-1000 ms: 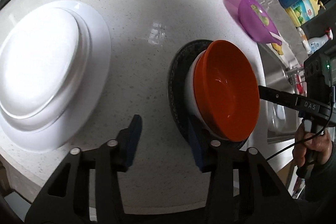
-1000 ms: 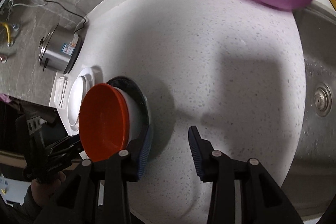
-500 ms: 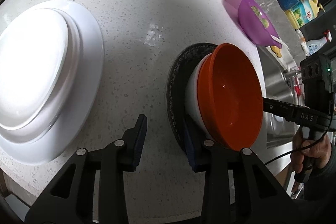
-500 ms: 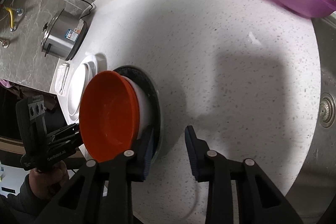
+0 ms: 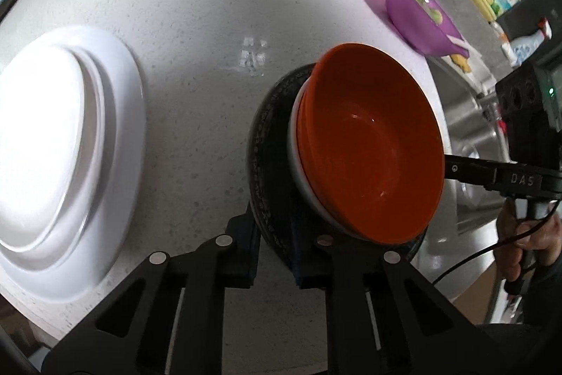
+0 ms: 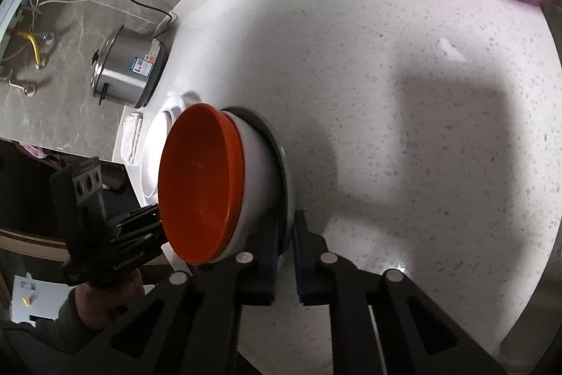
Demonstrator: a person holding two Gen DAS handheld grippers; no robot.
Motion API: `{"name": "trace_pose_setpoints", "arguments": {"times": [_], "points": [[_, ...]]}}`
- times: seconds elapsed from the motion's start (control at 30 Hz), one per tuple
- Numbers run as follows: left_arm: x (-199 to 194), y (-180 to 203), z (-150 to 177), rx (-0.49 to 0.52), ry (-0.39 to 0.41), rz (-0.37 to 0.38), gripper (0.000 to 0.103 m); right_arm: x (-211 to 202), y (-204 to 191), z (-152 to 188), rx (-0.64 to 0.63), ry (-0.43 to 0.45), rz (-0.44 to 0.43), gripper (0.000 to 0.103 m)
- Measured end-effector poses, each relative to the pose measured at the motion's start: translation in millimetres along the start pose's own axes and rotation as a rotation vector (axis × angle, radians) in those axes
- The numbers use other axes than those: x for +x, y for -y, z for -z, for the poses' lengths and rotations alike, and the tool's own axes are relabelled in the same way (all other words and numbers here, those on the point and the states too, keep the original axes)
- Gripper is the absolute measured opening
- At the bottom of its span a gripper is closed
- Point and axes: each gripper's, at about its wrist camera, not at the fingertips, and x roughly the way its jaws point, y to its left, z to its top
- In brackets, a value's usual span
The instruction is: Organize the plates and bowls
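Observation:
A black plate (image 5: 260, 143) carries a white bowl (image 5: 293, 143) with an orange bowl (image 5: 368, 143) nested inside it. My left gripper (image 5: 275, 245) is closing tight on the plate's near rim, pads pressing it from both sides. In the right wrist view my right gripper (image 6: 284, 255) is closing the same way on the opposite rim of the black plate (image 6: 282, 164), beside the orange bowl (image 6: 200, 185). The right gripper's fingers (image 5: 470, 169) disappear behind the orange bowl. I cannot tell whether the plate is off the counter.
A stack of white plates (image 5: 116, 129) lies to the left on the speckled white counter (image 5: 210, 6). A purple bowl (image 5: 418, 20) holding green scraps stands by the sink (image 5: 463, 115). A steel cooker (image 6: 130, 72) sits at the wall. A hand (image 5: 520, 241) holds the right gripper's handle.
Both grippers have gone from open beside the plate to shut on its rim. The left one has slid right, so the white plates now sit further left in its view.

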Motion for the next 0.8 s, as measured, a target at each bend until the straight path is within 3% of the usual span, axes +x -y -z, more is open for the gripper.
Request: {"name": "trace_pose_setpoints", "arguments": {"times": [0.3,0.8], "points": [[3,7,-1,0.000,0.011,0.011,0.011,-1,-6,3,-0.007,0.016,0.062,0.010],[-25,16,-5,0.021,0.048,-0.010,0.012,-21,-19,-2,0.001,0.054,0.082,0.010]]}}
